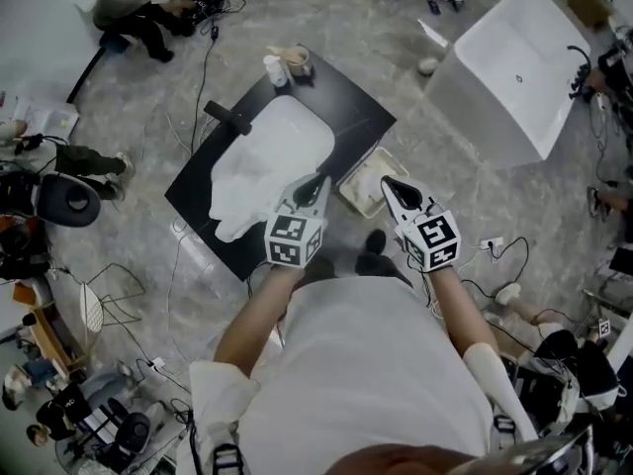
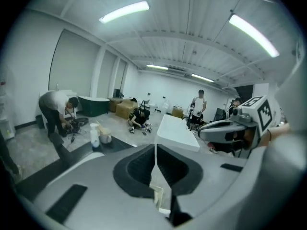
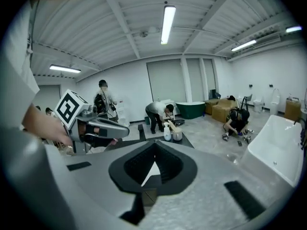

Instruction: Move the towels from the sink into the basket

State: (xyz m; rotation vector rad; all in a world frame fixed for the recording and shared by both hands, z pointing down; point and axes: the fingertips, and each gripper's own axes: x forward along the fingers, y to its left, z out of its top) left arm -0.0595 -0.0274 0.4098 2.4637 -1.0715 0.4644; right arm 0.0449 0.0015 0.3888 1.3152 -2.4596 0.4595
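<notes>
In the head view, the white towels (image 1: pixel 259 171) lie in a heap in the sink (image 1: pixel 309 119). The sink sits in the black counter (image 1: pixel 351 117). It is white on white there, so I can't tell how many towels there are. The basket (image 1: pixel 352 192) is just beside the counter's edge, and I think nothing is in it yet. The left gripper (image 1: pixel 318 182) is held up over the near side of the sink. The right gripper (image 1: pixel 388 184) is held up over the basket. Neither one touches a towel.

In the left gripper view, the jaws are pressed flat together with nothing between them. This gripper looks out across the room at a big white bathtub (image 2: pixel 177 131), not down at the towels.

In the right gripper view, the jaws meet at their tips and hold nothing. This gripper looks out across the room too.

So I think no towel has been moved yet, and the job now is to grab the first one. To do it well, tip a gripper down toward the heap. Open the jaws wide before they reach the cloth. Pinch a thick fold on top, not a thin edge. Lift high so the towel clears the sink rim, carry it over the basket, then let go.
</notes>
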